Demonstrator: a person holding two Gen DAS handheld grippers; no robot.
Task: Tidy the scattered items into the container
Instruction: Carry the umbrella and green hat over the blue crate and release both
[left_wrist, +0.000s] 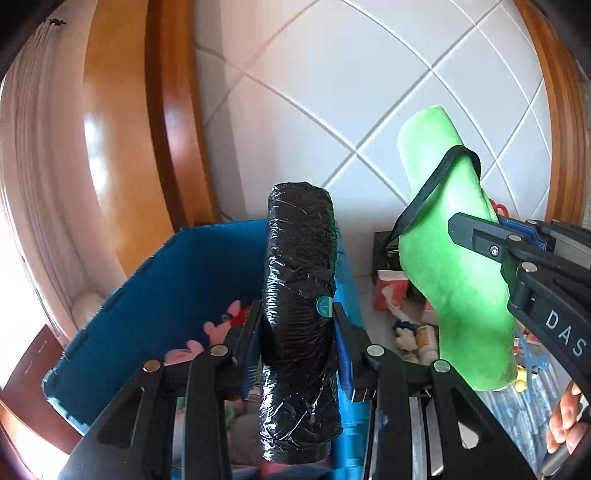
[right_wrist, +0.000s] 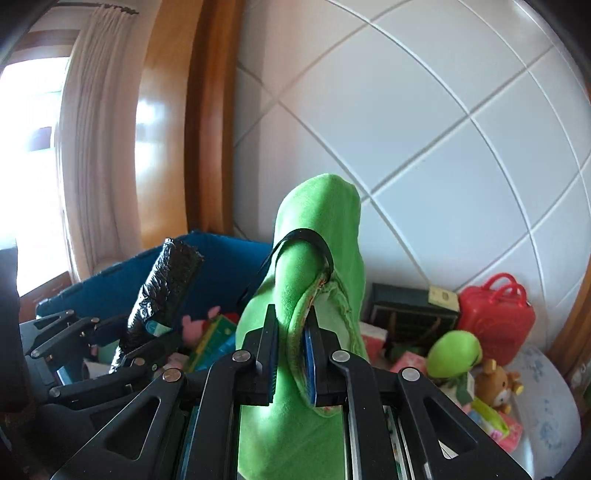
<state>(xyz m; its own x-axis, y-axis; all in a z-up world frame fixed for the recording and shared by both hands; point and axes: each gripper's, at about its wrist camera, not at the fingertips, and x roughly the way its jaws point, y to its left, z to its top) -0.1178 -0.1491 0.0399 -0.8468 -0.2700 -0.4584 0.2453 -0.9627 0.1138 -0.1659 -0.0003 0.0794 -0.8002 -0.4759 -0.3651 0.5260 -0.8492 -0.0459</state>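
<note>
My left gripper (left_wrist: 297, 317) is shut on a black plastic-wrapped roll (left_wrist: 299, 295), held upright above the near edge of the blue bin (left_wrist: 155, 280). The roll (right_wrist: 162, 284) and left gripper (right_wrist: 147, 341) also show at the left of the right wrist view. My right gripper (right_wrist: 291, 332) is shut on a green plush cloth item (right_wrist: 317, 236) with a black elastic loop (right_wrist: 306, 236) around it. In the left wrist view that green item (left_wrist: 454, 258) hangs at the right, with the right gripper (left_wrist: 476, 236) clamped on its side. Pink and red toys (left_wrist: 218, 325) lie inside the bin.
Beyond the bin, scattered things lie on the floor by the white tiled wall: a red toy case (right_wrist: 496, 317), a dark box (right_wrist: 410, 317), a green plush (right_wrist: 456, 354), a small bear (right_wrist: 496, 384), red packets (left_wrist: 388, 288). A wooden door frame (right_wrist: 207, 147) and curtain (right_wrist: 92, 147) stand left.
</note>
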